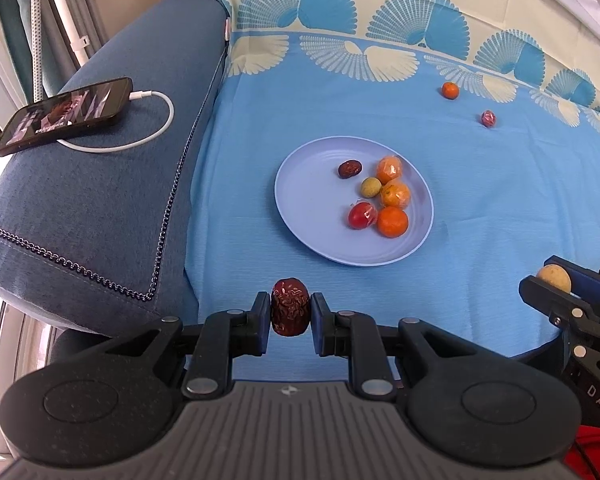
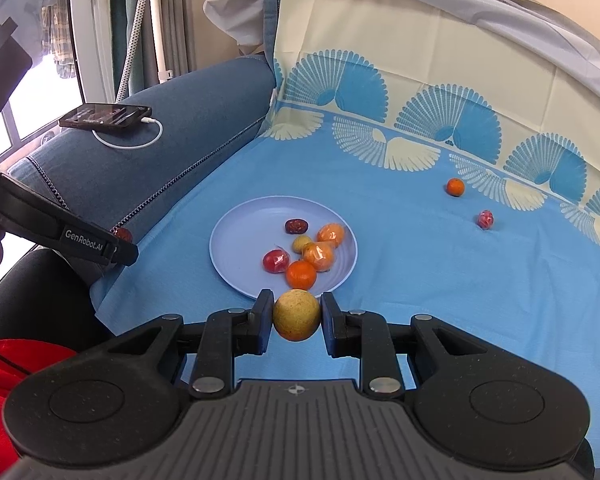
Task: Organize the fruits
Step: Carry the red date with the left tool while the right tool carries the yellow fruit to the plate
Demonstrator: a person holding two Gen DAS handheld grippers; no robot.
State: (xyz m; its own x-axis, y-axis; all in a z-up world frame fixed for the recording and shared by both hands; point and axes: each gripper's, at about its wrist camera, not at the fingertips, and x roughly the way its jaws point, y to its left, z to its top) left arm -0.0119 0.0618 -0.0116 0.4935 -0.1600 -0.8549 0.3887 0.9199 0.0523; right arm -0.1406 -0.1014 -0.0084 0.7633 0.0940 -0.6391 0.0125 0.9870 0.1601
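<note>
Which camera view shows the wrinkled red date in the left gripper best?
The left wrist view: the red date sits large and centred between the left gripper fingers. The right wrist view shows only a small red sliver of it behind the gripper.

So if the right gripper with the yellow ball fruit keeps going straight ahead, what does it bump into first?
Probably the blue plate. The right gripper, shut on the yellow fruit, points at the plate's near rim, where the orange lies closest. It may be high enough to pass over; depth is unclear.
</note>
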